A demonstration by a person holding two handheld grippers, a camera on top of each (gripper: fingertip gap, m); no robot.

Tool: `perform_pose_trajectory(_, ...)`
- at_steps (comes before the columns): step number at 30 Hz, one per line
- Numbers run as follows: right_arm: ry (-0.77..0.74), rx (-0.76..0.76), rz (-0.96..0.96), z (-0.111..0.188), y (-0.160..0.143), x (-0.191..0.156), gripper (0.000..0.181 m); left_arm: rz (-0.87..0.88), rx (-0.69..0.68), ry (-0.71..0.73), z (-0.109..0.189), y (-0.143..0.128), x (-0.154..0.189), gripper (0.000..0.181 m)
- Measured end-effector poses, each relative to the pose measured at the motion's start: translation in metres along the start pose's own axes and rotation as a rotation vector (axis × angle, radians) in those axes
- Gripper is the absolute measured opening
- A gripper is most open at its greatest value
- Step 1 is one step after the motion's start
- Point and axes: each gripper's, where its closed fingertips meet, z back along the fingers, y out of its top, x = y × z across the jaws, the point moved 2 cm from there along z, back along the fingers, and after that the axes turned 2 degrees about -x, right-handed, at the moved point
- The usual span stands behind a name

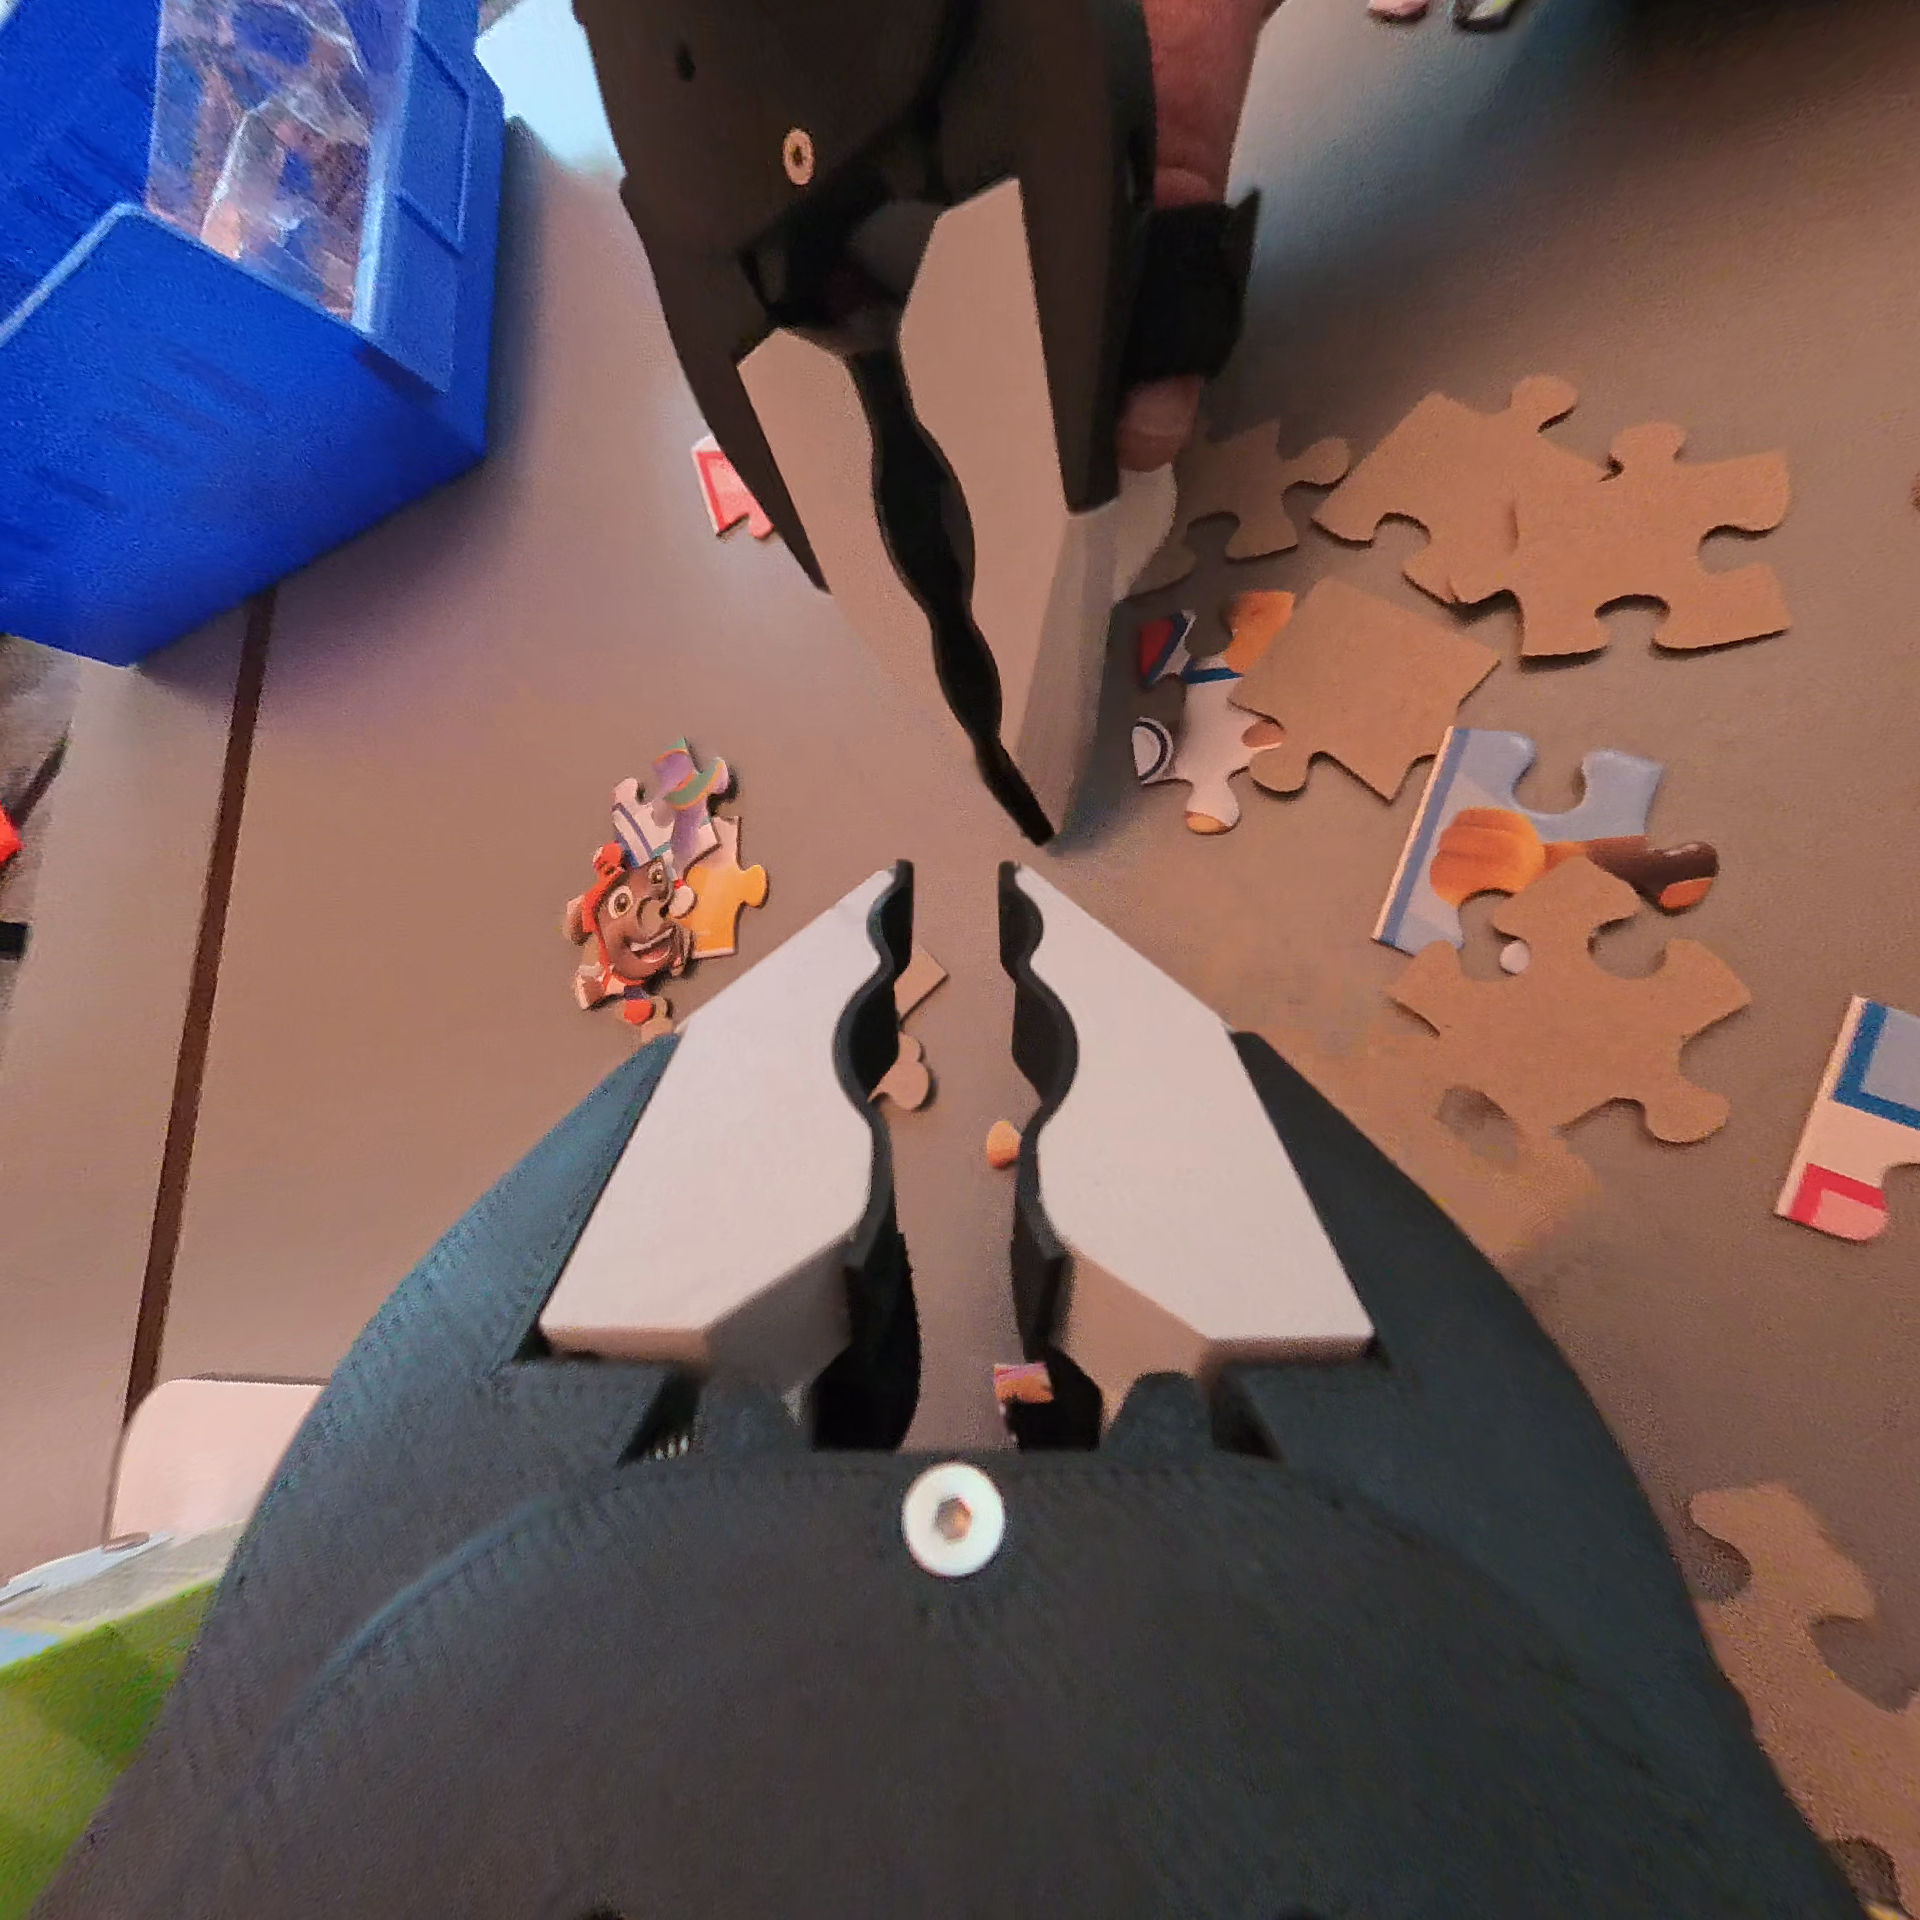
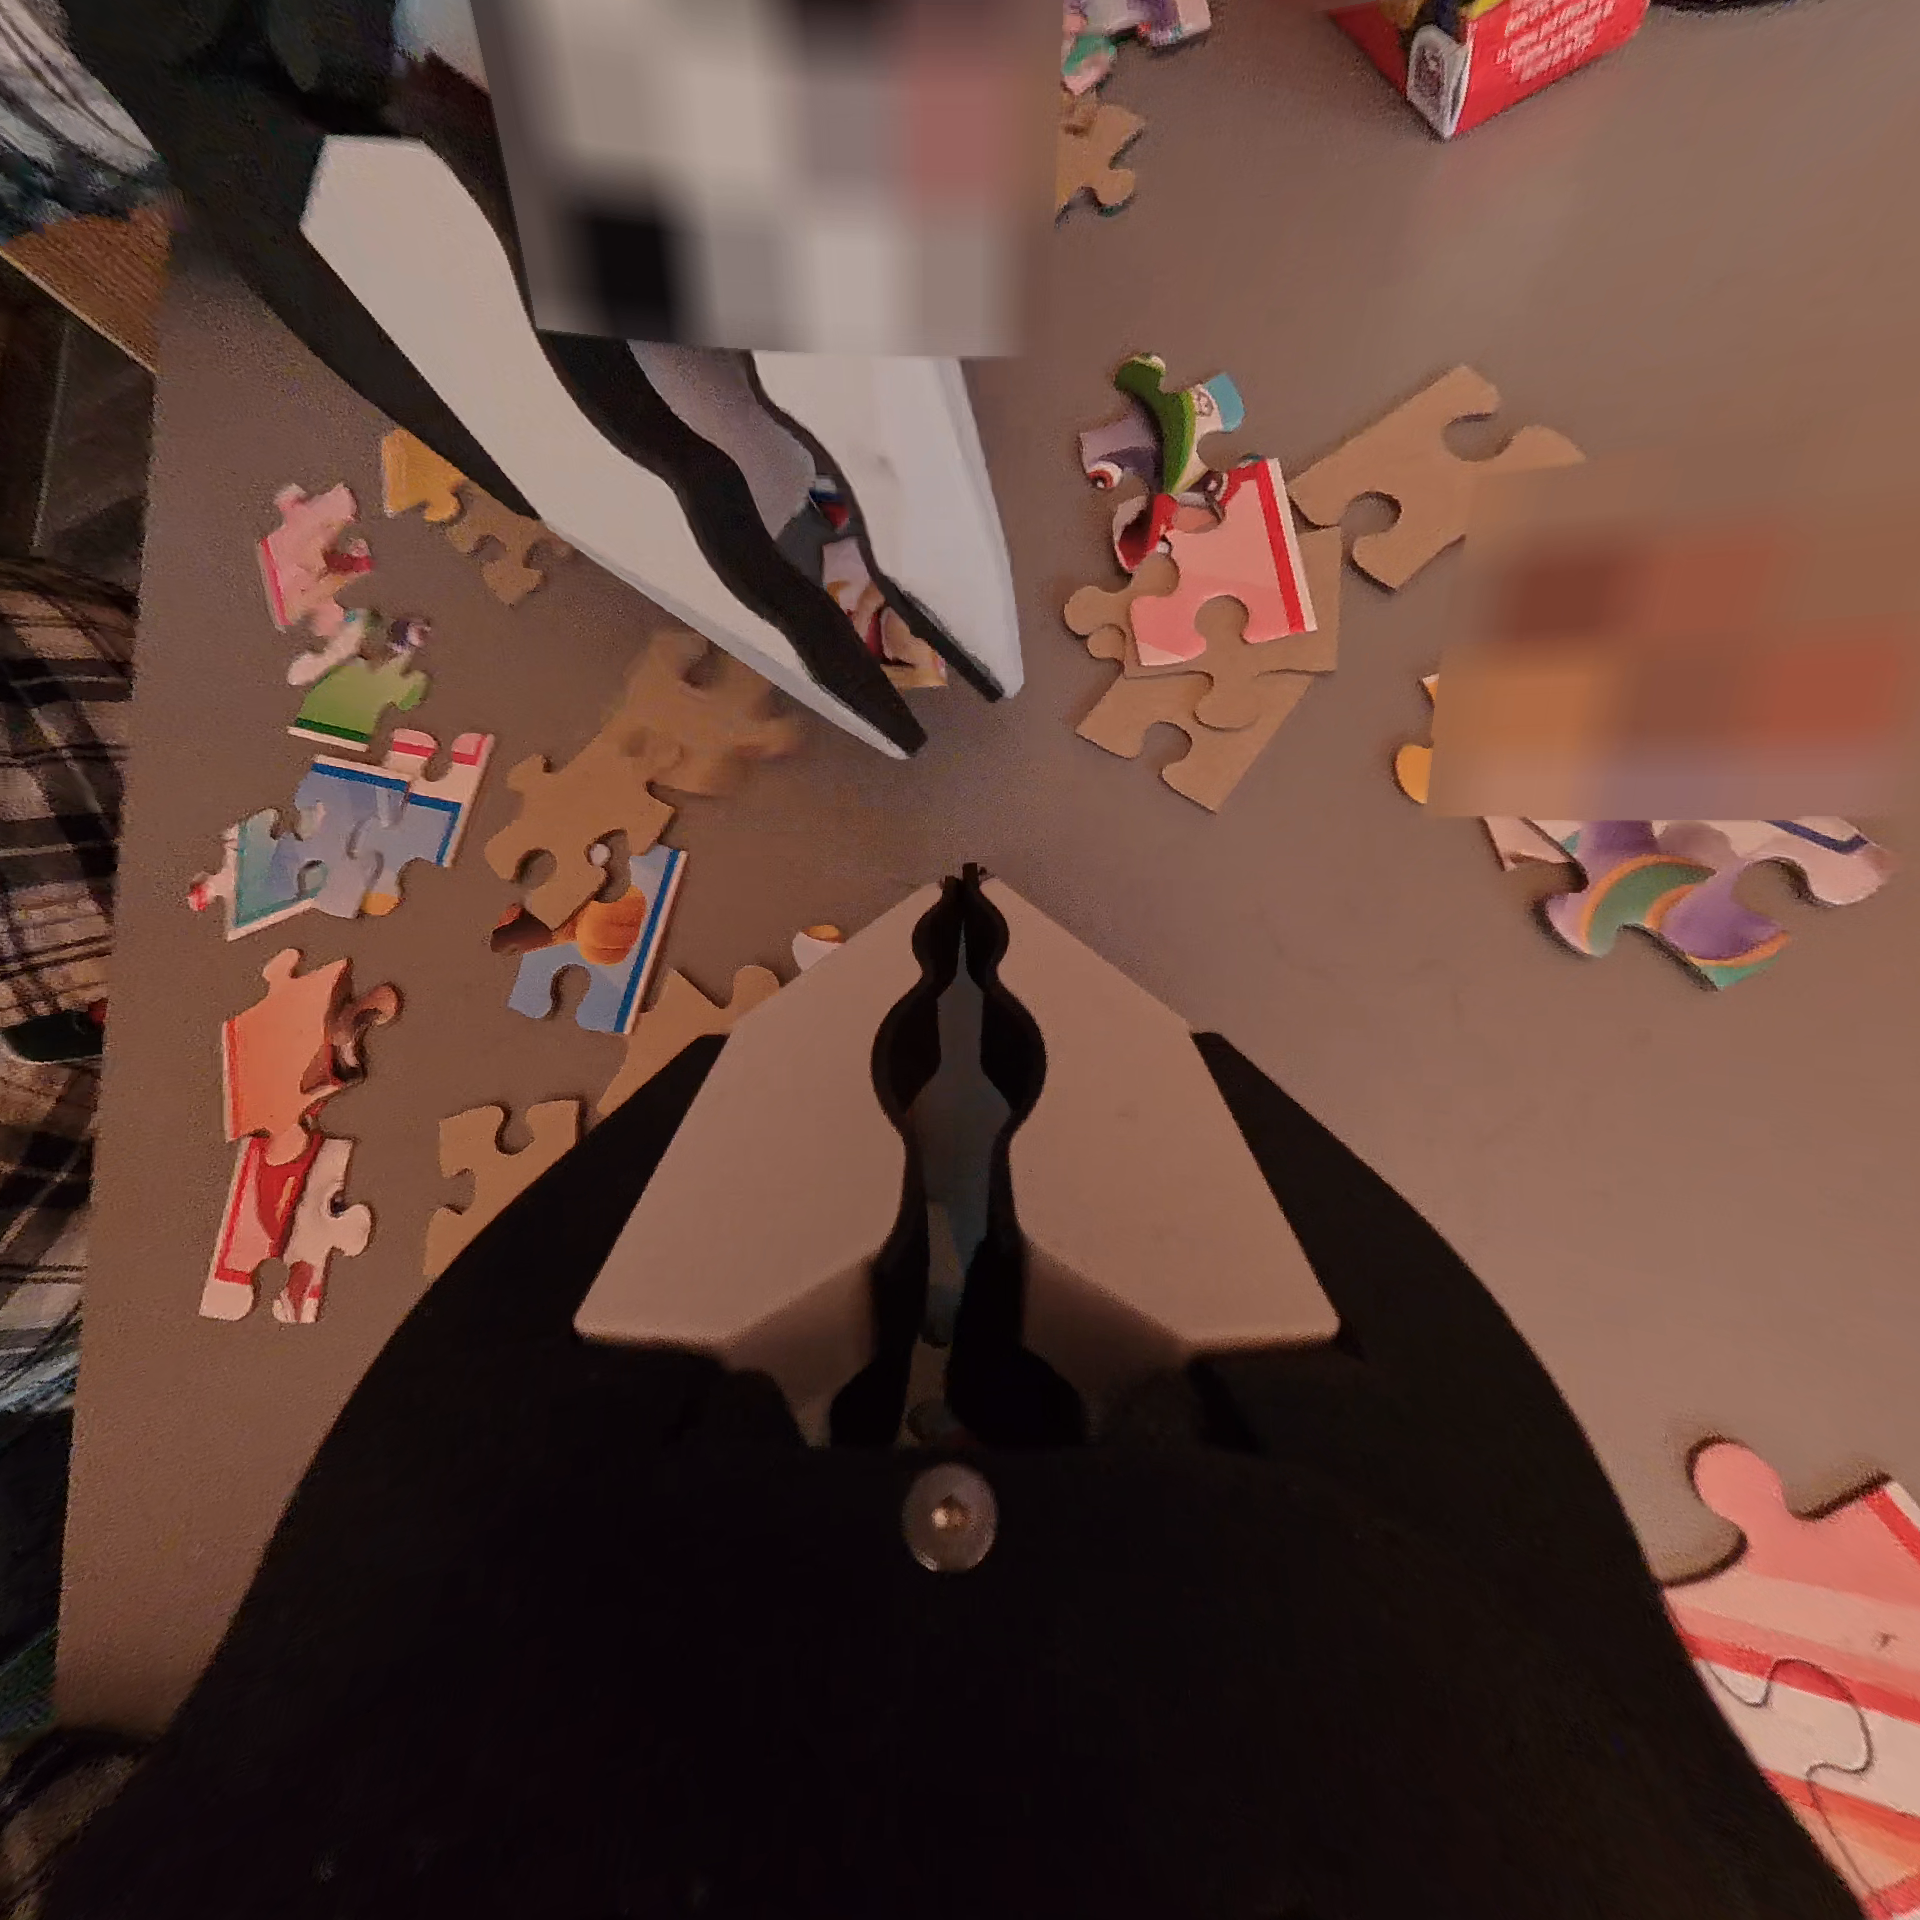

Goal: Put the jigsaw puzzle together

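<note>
Loose jigsaw pieces lie scattered on the grey table, some picture side up, some brown back up. My left gripper is open just above the table, with bare table between its fingertips. A brown piece pokes out from under its left finger. My right gripper is shut, with nothing showing at its tips. It points down at the table tip to tip with the left one, as the left wrist view shows. The right wrist view shows the left gripper open over a coloured piece. A cartoon dog piece lies left of the left gripper.
A blue box stands at the far left and a red box at the far side. Face-down brown pieces and a blue-and-orange piece lie to the right. Joined pink striped pieces sit near the right gripper. My two grippers' fingertips are within a few centimetres of each other.
</note>
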Motion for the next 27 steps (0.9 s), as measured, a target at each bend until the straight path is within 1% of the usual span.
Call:
perform_pose_trajectory(3, -0.007, -0.019, 0.003, -0.002, -0.002, 0.001, 0.0, 0.001, -0.037, -0.025, -0.006, -0.001, 0.0, 0.018)
perform_pose_trajectory(5, -0.016, -0.006, 0.005, 0.001, -0.001, 0.002, 0.0, 0.029, -0.04, -0.053, 0.0, 0.0, 0.002, 0.018)
perform_pose_trajectory(7, -0.023, 0.009, 0.007, 0.005, 0.001, 0.003, 0.0, 0.063, -0.073, -0.115, 0.012, -0.004, 0.008, 0.023)
perform_pose_trajectory(9, -0.031, 0.013, 0.012, 0.006, 0.002, 0.003, 0.004, 0.064, -0.103, -0.214, 0.033, -0.008, 0.027, 0.03)
perform_pose_trajectory(11, -0.034, 0.02, 0.023, 0.008, 0.004, 0.002, 0.006, 0.068, -0.143, -0.3, 0.056, -0.017, 0.051, 0.04)
perform_pose_trajectory(13, -0.031, 0.031, 0.032, 0.009, 0.006, 0.0, 0.006, 0.06, -0.158, -0.406, 0.078, -0.023, 0.08, 0.043)
perform_pose_trajectory(15, -0.027, 0.029, 0.038, 0.008, 0.006, -0.001, 0.006, 0.052, -0.191, -0.464, 0.09, -0.033, 0.1, 0.047)
perform_pose_trajectory(17, -0.019, 0.023, 0.045, 0.006, 0.006, -0.003, 0.006, 0.03, -0.248, -0.49, 0.092, -0.045, 0.114, 0.051)
perform_pose_trajectory(20, -0.018, 0.018, 0.05, 0.003, 0.006, -0.004, 0.006, 0.021, -0.289, -0.489, 0.085, -0.058, 0.122, 0.045)
perform_pose_trajectory(21, -0.017, 0.021, 0.051, 0.003, 0.006, -0.004, 0.005, 0.026, -0.279, -0.505, 0.086, -0.056, 0.124, 0.036)
perform_pose_trajectory(24, -0.018, 0.031, 0.051, 0.004, 0.007, -0.004, 0.004, 0.022, -0.269, -0.464, 0.083, -0.056, 0.12, 0.014)
perform_pose_trajectory(27, -0.017, 0.036, 0.058, 0.004, 0.008, -0.005, 0.004, 0.027, -0.244, -0.456, 0.082, -0.057, 0.119, 0.013)
